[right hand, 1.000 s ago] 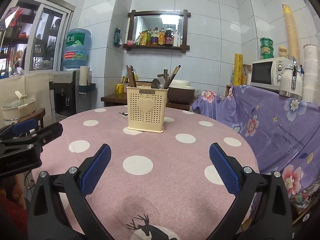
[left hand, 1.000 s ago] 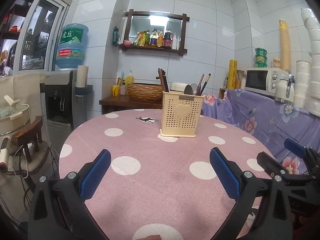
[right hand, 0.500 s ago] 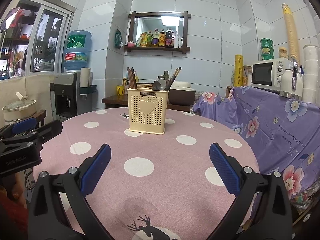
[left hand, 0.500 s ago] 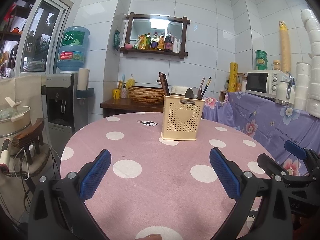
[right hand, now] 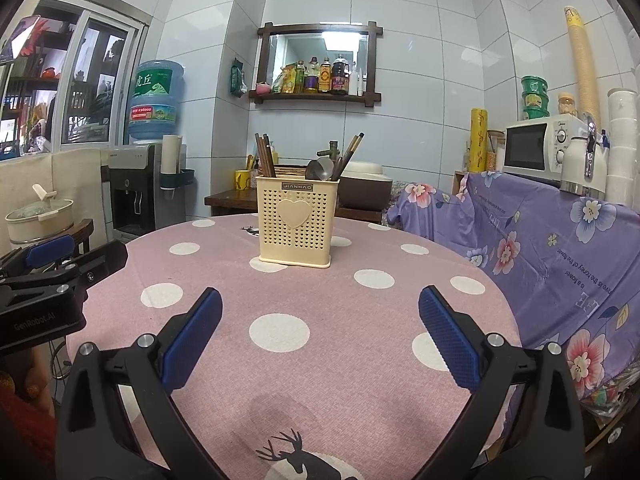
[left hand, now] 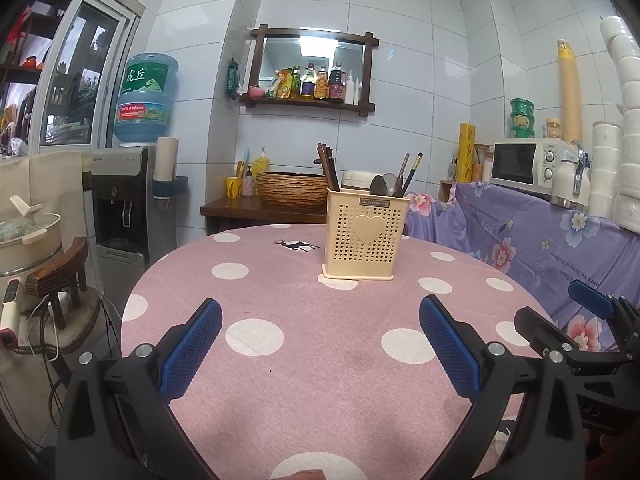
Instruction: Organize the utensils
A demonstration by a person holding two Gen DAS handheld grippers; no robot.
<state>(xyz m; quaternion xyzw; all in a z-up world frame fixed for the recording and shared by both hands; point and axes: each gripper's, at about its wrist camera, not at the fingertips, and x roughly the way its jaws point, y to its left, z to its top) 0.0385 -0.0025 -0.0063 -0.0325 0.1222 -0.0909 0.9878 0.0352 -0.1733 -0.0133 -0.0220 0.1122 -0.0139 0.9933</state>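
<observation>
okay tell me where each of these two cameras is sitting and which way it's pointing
Left wrist: rides the left gripper, facing across the pink polka-dot round table at the cream perforated utensil holder; its open blue pads frame the view, the right gripper at the right edge.
Right wrist: rides the right gripper, same heading; the left gripper shows at the left edge.
Shared: table, holder, white microwave.

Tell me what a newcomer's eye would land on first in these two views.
The cream holder with a heart on its front stands alone mid-table on the pink polka-dot cloth, chopsticks and a spoon sticking out of it. Nearer the camera, the blue-padded right tongs and left tongs are open, holding nothing.
</observation>
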